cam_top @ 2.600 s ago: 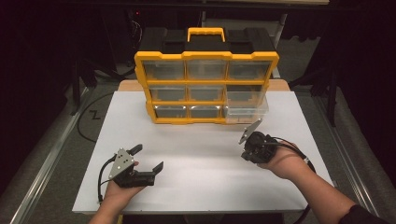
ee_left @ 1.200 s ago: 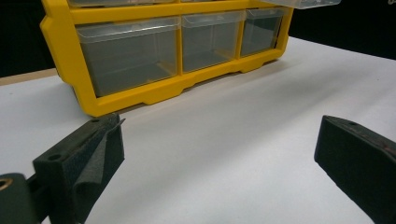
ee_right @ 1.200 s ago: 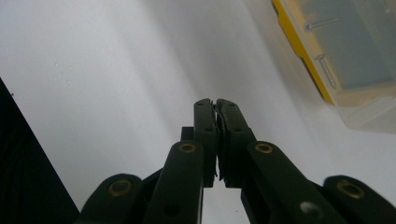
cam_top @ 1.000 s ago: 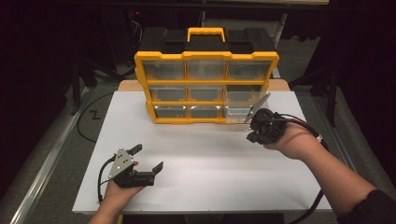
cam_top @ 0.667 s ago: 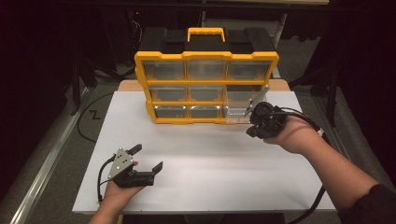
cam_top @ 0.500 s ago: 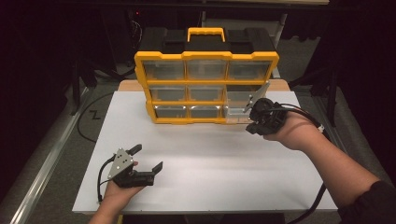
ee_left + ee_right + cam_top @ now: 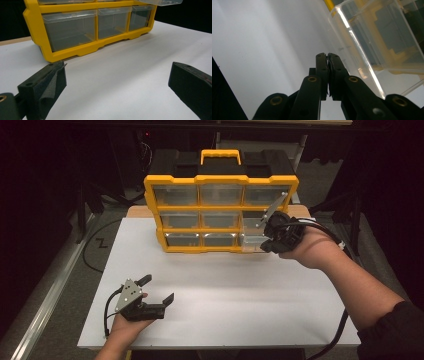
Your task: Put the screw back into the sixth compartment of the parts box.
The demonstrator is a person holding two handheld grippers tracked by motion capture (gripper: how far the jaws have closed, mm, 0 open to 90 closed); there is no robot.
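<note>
The yellow drawer cabinet (image 7: 221,210) stands at the far edge of the white table (image 7: 225,305), with a black top and a yellow carry handle, its front a grid of clear plastic drawers. The person's right arm reaches in a long diagonal toward the cabinet's lower right corner, forearm stretched out over the table, the hand (image 7: 307,247) wrapped around the right gripper (image 7: 264,236) with its grey plate tilted up against the cabinet's right column. That gripper sits right at the clear drawer (image 7: 254,239) in the bottom right of the cabinet, which stands pulled out a little from the frame. In the right gripper view the two black jaws are pressed tight together with nothing between them, and the clear drawer's wall (image 7: 372,42) rises just beside their tips, on the right of that view; whether the jaws touch the plastic I cannot tell. The left hand (image 7: 125,327) rests well back from the cabinet, near the table's front left, palm under the left gripper (image 7: 159,292), which lies low on the surface pointing roughly toward the cabinet. Its jaws are spread wide and empty; in the left gripper view bare white table shows between them, with the cabinet's bottom row of drawers (image 7: 97,25) beyond, well apart from the tips. A black cable (image 7: 107,307) loops from that gripper.
</note>
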